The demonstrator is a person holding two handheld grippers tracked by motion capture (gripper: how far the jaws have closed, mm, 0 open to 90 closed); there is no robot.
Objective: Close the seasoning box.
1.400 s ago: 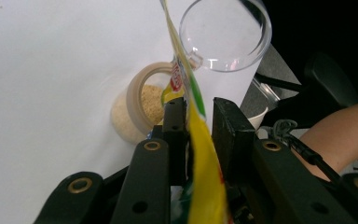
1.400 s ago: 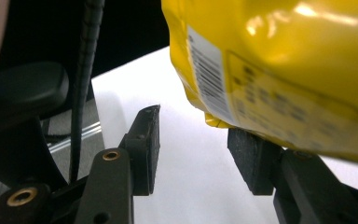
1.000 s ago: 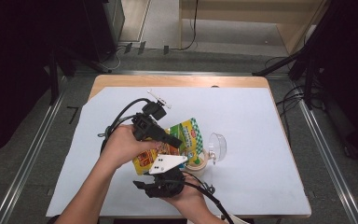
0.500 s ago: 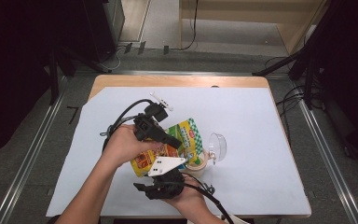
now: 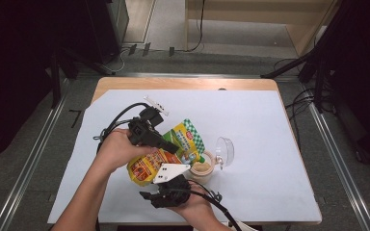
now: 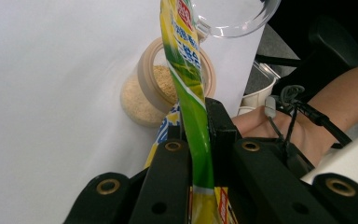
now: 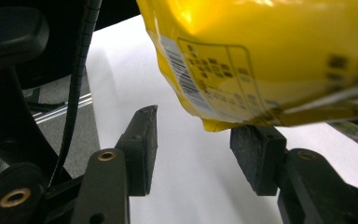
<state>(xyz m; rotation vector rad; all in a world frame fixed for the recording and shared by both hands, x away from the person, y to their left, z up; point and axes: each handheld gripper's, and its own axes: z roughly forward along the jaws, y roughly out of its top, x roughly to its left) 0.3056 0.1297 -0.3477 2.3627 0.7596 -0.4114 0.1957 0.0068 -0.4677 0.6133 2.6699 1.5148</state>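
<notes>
On the bench: one pouch, pinched edge-on in the closed left claw above one open jar; one clear lid. Right claw open beneath the pouch, its hand partly cut off.

White table cover, wooden tabletop edge, grey floor

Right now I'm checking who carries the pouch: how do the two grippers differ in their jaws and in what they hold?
The left gripper has its jaws shut on the pouch, pinching its green edge; they have just been closing. The right gripper stands with its jaws apart, just been opening, and nothing is pinched between them; the pouch's yellow bottom corner hangs just above one jaw. The left gripper sits above the jar; the right sits nearer the table's near edge. Both are hand-held.
</notes>
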